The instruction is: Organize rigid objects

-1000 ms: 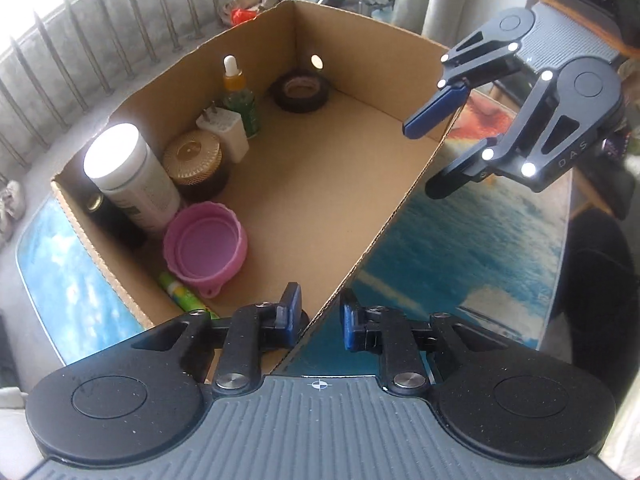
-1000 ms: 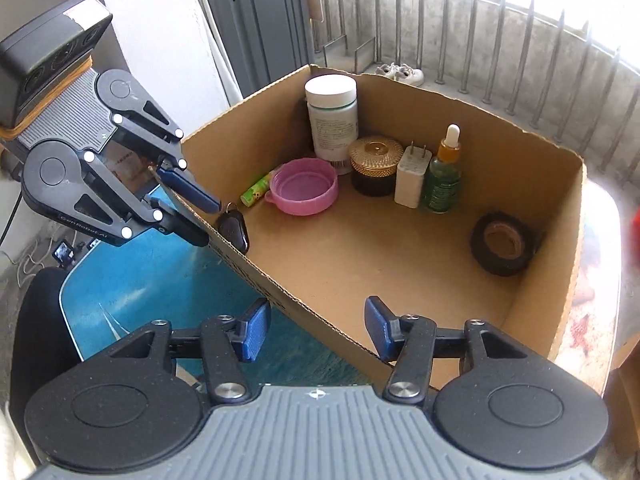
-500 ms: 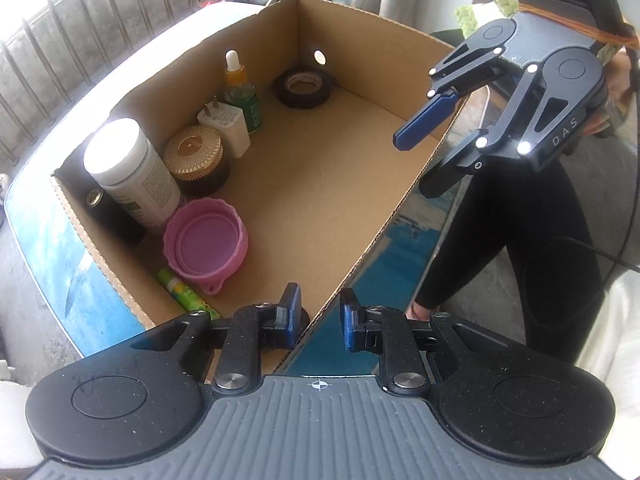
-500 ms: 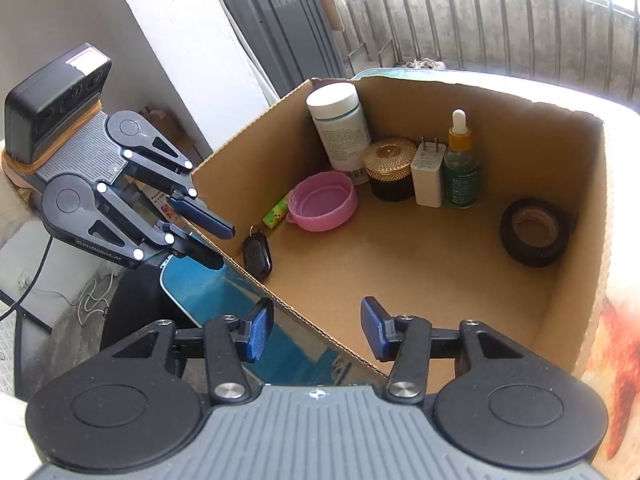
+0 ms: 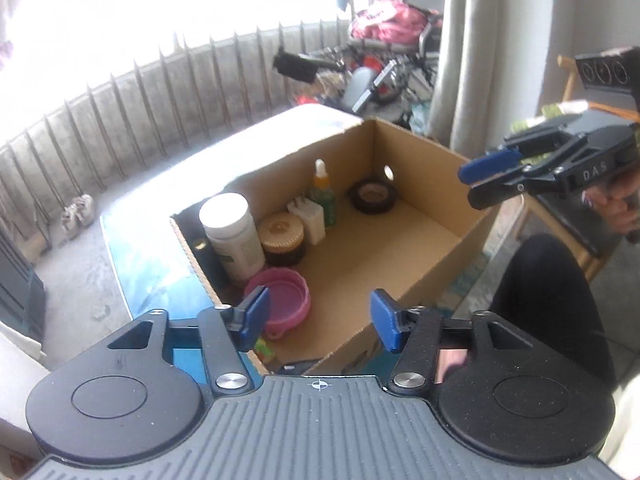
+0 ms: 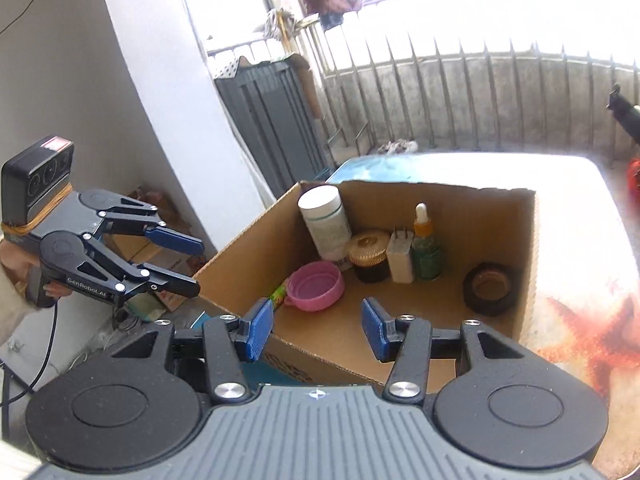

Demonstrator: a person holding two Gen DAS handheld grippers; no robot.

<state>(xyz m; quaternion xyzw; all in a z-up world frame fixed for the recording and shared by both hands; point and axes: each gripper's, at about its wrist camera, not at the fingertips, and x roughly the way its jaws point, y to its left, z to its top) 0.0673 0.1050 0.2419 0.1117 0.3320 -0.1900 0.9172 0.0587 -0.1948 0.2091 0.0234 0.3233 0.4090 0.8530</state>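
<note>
The box [image 5: 432,252] sits on the table [image 6: 568,184] with everything along its far wall: white bottle [image 5: 232,232], gold-lidded jar [image 5: 284,236], charger [image 5: 310,218], dropper bottle [image 5: 322,192], then the tape roll [image 5: 374,198] in the corner. The pink bowl [image 5: 286,300] lies nearer me, a green tube [image 6: 278,294] just beside it. My left gripper [image 5: 318,320] has just been opening and holds nothing, above the box's near corner. My right gripper [image 6: 316,332] hangs released and empty over the near wall.

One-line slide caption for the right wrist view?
Open right tongs face a cardboard box holding bottles, a pink bowl and tape roll.
</note>
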